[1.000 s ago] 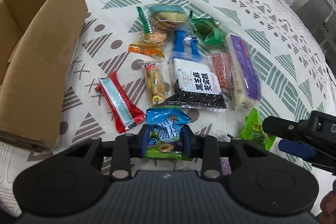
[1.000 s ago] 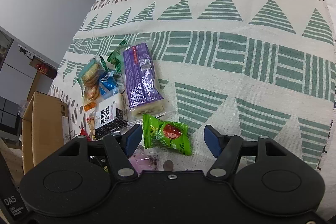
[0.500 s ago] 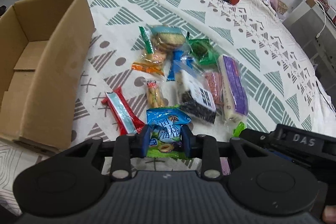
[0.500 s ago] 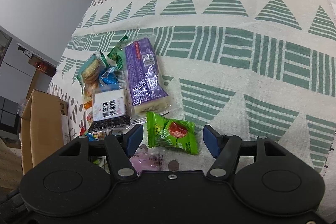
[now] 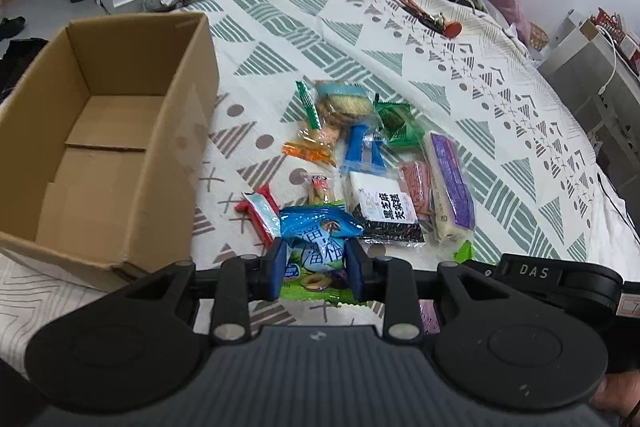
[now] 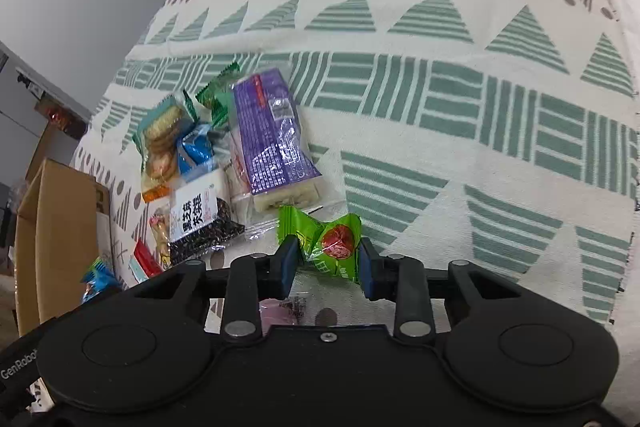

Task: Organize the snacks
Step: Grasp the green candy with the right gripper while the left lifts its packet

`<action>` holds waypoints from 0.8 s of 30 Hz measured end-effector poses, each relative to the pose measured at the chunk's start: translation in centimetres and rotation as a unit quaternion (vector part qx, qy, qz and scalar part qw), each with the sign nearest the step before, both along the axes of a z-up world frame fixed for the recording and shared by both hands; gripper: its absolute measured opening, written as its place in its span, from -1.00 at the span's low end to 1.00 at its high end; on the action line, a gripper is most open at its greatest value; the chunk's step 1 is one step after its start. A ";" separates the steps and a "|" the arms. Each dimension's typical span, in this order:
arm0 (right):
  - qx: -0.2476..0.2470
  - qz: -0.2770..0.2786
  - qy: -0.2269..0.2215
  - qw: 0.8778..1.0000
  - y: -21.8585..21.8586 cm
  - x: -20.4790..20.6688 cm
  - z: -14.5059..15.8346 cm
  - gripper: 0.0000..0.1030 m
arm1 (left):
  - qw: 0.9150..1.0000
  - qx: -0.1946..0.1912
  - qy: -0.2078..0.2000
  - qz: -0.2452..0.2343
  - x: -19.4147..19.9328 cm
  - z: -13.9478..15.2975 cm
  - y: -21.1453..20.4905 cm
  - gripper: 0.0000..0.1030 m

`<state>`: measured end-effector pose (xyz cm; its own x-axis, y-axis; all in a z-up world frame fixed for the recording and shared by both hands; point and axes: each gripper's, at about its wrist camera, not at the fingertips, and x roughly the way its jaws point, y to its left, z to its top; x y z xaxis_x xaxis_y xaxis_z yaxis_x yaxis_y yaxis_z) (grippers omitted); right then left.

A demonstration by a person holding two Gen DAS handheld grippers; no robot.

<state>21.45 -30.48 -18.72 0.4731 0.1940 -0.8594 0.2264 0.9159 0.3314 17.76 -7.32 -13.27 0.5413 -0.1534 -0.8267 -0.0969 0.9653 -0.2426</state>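
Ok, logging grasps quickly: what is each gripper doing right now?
Left gripper: closed on the blue snack bag.
Right gripper: closed on the green candy packet.

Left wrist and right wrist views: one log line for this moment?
left hand-held gripper: shut on blue snack bag | right hand-held gripper: closing around green candy packet | cardboard box: empty
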 end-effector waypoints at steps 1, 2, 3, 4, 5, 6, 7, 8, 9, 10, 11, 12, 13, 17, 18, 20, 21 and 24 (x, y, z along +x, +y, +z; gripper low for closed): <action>0.002 -0.002 -0.004 1.000 -0.1 -0.1 0.2 -0.42 | 1.000 0.001 -0.003 0.001 -0.2 0.2 0.1 -0.40; 0.005 -0.005 -0.010 1.000 -0.3 -0.4 0.6 -0.42 | 1.000 0.002 -0.006 0.003 -0.4 0.5 0.3 -0.40; 0.006 -0.005 -0.015 1.000 -0.3 -0.4 0.8 -0.43 | 1.000 0.003 -0.009 0.005 -0.7 0.8 0.4 -0.40; 0.006 -0.005 -0.022 1.000 -0.3 -0.6 1.1 -0.43 | 1.000 0.004 -0.011 0.007 -1.0 1.1 0.5 -0.40; 0.006 -0.003 -0.029 1.000 -0.2 -0.9 1.5 -0.43 | 1.000 0.005 -0.014 0.009 -1.2 1.4 0.6 -0.40; 0.007 -0.002 -0.035 0.999 -0.2 -1.0 1.8 -0.43 | 1.000 0.007 -0.017 0.011 -1.5 1.6 0.8 -0.40; 0.009 0.000 -0.042 0.999 -0.1 -1.2 2.1 -0.44 | 1.000 0.008 -0.019 0.014 -1.8 2.0 1.0 -0.40; 0.012 0.002 -0.049 0.999 0.0 -1.4 2.4 -0.44 | 1.000 0.009 -0.022 0.016 -2.0 2.2 1.1 -0.40; 0.014 0.004 -0.057 0.998 0.1 -1.6 2.8 -0.44 | 0.999 0.010 -0.025 0.019 -2.3 2.6 1.3 -0.40; 0.015 0.006 -0.063 0.998 0.2 -1.6 3.1 -0.44 | 0.999 0.012 -0.027 0.021 -2.6 2.8 1.4 -0.40; 0.018 0.008 -0.068 0.997 0.3 -1.8 3.3 -0.44 | 0.999 0.014 -0.030 0.024 -2.8 3.1 1.6 -0.40; 0.022 0.009 -0.074 0.997 0.3 -1.9 3.6 -0.44 | 0.999 0.015 -0.032 0.028 -3.0 3.5 1.8 -0.40; 0.026 0.012 -0.082 0.996 0.4 -2.1 3.9 -0.44 | 0.999 0.017 -0.036 0.031 -3.3 3.8 2.1 -0.40; 0.039 0.023 -0.111 0.993 1.0 -2.7 5.2 -0.44 | 0.997 0.025 -0.050 0.045 -4.1 5.2 3.0 -0.40; 0.042 0.027 -0.117 0.992 1.2 -2.8 5.4 -0.44 | 0.997 0.027 -0.054 0.049 -4.3 5.6 3.3 -0.40; 0.047 0.034 -0.129 0.990 1.7 -2.9 6.0 -0.44 | 0.996 0.030 -0.060 0.058 -4.8 6.2 3.8 -0.40; 0.050 0.037 -0.134 0.989 2.0 -3.1 6.3 -0.44 | 0.996 0.031 -0.063 0.062 -5.0 6.5 4.1 -0.40; 0.059 0.048 -0.149 0.986 2.7 -3.3 7.1 -0.44 | 0.994 0.034 -0.071 0.073 -5.6 7.3 5.0 -0.40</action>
<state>18.10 -27.78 -11.66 0.6758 0.3411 -0.6534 0.0160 0.8795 0.4757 12.16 -2.30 -5.94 0.6656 -0.0103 -0.7462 -0.2074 0.9580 -0.1982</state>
